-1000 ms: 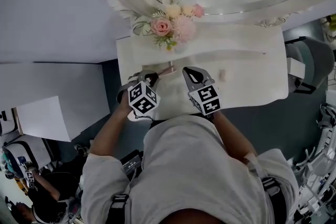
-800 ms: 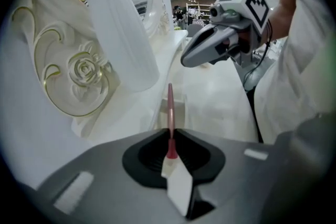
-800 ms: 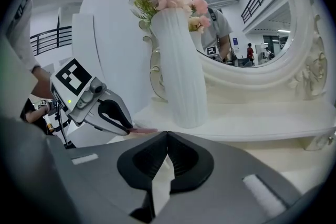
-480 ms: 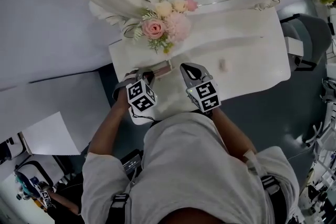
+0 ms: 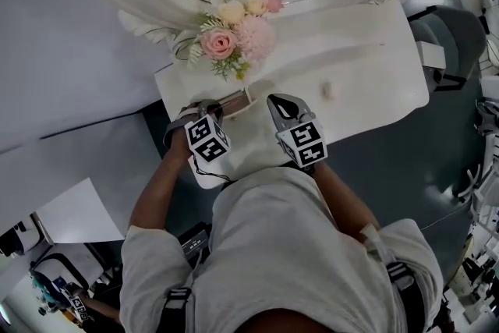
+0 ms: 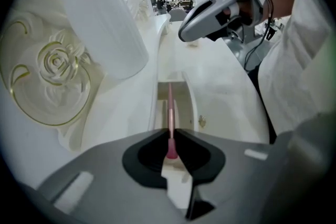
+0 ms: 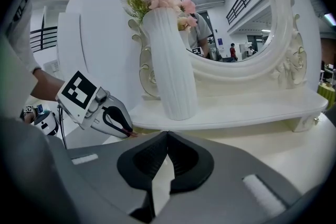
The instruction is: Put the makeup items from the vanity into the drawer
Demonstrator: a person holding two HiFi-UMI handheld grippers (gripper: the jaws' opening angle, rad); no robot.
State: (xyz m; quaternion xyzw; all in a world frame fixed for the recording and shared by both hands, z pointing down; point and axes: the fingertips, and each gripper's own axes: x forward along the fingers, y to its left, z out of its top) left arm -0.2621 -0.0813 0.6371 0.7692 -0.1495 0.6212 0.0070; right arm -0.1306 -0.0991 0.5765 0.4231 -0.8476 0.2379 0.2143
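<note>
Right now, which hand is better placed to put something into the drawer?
Left. The left gripper is shut on a thin pink stick and points down over the open drawer. The right gripper is shut on nothing and faces the white vase instead.

Smooth, glossy white vanity (image 5: 366, 82)

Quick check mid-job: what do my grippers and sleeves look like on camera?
Both the left gripper and right gripper have rounded grey shells with black-lined jaw openings. Each carries a white cube printed with black square markers, and a thin black cable trails from the left one. The person wears a pale grey short-sleeved top.
</note>
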